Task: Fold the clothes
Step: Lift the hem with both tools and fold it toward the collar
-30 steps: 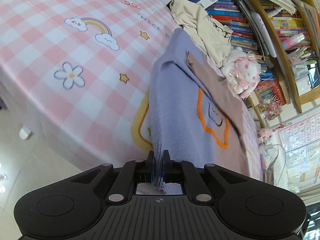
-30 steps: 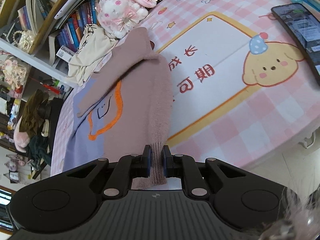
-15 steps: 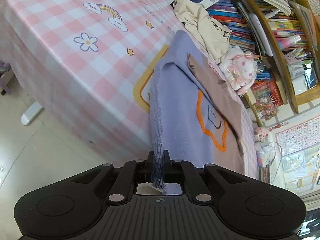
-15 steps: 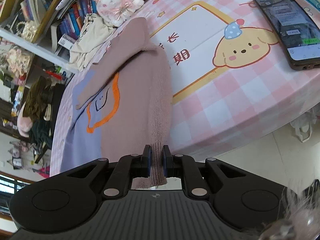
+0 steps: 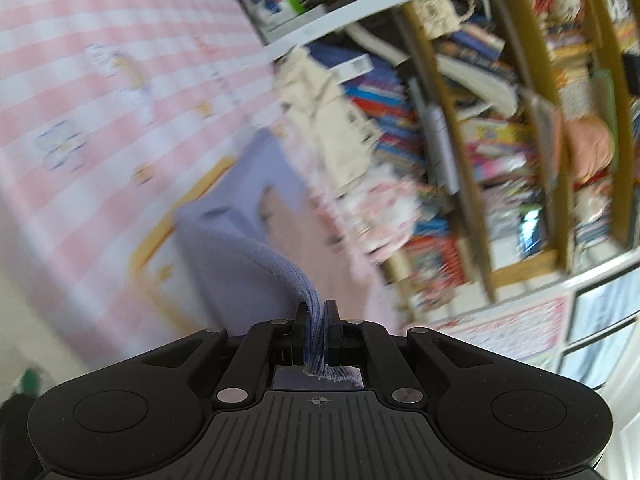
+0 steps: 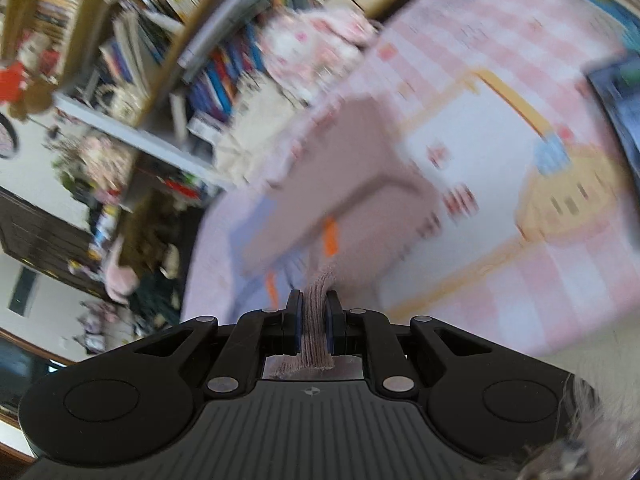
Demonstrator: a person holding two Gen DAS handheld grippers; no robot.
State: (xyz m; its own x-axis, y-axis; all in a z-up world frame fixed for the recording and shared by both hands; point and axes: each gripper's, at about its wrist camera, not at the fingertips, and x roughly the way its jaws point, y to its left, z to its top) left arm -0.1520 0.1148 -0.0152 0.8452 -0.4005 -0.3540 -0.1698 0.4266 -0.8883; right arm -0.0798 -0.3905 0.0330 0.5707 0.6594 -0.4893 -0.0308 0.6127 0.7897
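A knit sweater, lavender-blue on one half [image 5: 240, 248] and dusty pink on the other [image 6: 360, 184] with an orange outline print, lies on the pink checked tablecloth [image 5: 80, 92]. My left gripper [image 5: 317, 312] is shut on the blue hem, lifted above the table with the cloth arching up into it. My right gripper [image 6: 313, 304] is shut on the pink hem, also raised, and the fabric bends over toward the sweater's body. Both views are motion blurred.
A packed bookshelf [image 5: 480, 120] stands behind the table, with a cream garment [image 5: 320, 112] and a pink plush toy [image 6: 316, 48] at its foot. A dark phone [image 6: 620, 92] lies at the table's right. The tablecloth's front edge drops toward the floor [image 5: 24, 320].
Both grippers have swung up and forward over the table, carrying the hem with them. The sweater's lower part has lifted and folds toward its upper part. The views have blurred.
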